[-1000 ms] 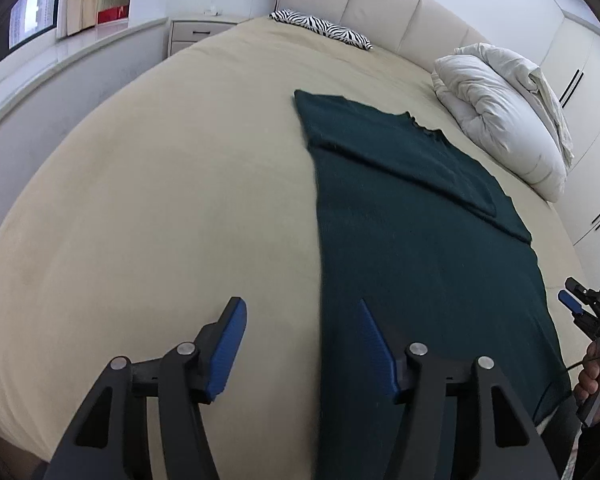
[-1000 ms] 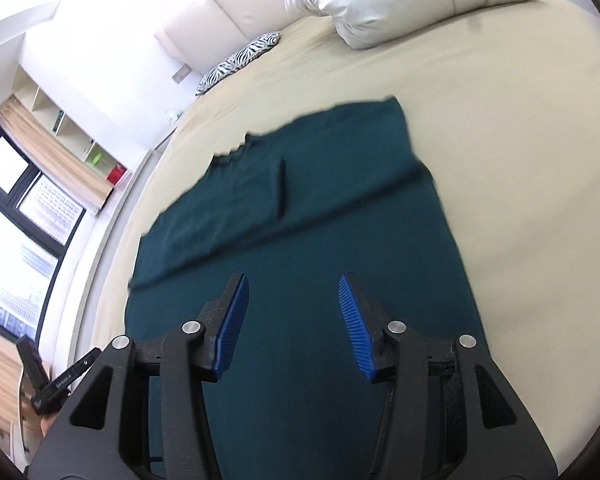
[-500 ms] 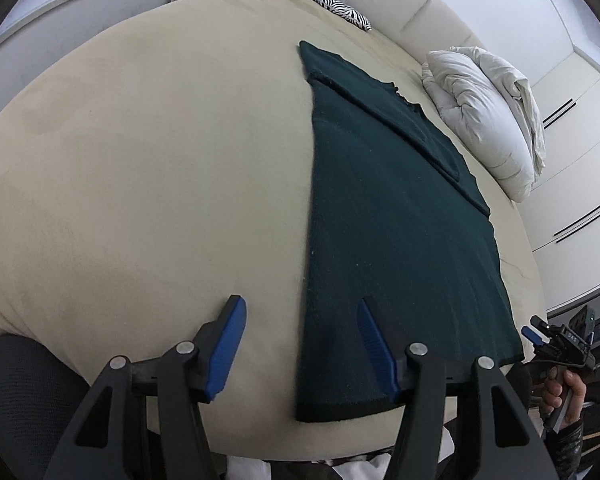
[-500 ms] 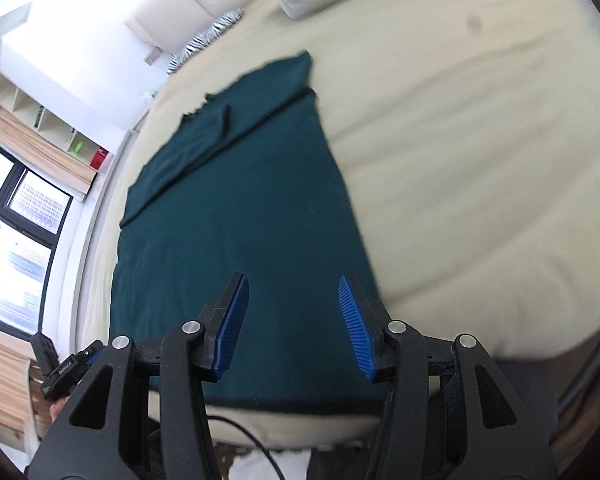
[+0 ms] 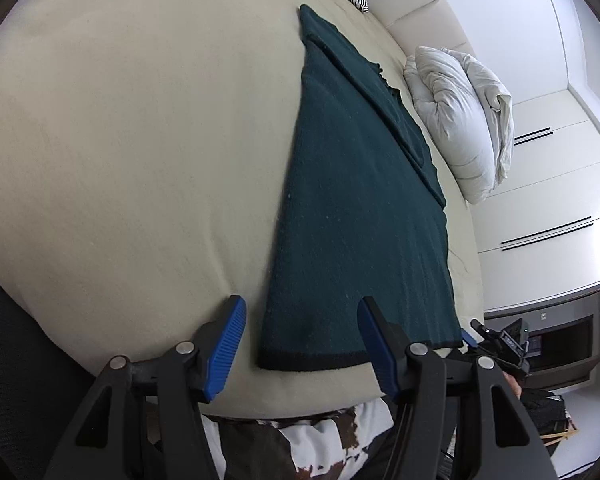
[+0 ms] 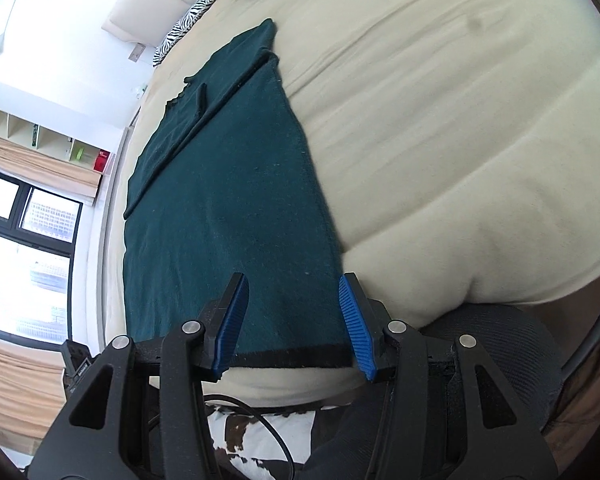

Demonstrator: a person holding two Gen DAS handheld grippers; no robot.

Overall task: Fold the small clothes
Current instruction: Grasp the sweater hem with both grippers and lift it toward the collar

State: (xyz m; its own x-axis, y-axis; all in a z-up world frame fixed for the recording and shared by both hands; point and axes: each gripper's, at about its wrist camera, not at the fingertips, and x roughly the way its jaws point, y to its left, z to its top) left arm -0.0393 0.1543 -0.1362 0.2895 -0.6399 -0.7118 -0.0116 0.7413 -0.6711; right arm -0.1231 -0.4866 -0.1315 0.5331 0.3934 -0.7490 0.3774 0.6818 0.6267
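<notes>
Sweater (image 5: 352,208), dark green, lay flat along bed's (image 5: 120,152) near edge, left gripper (image 5: 300,344) and right gripper (image 6: 292,320) both apart, empty, above its hem corners.

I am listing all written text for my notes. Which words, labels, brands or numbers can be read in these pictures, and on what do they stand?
No text can be read.
The right gripper body shows small marks, too small and blurred to read.
The dark green garment and the bed show no print.
</notes>
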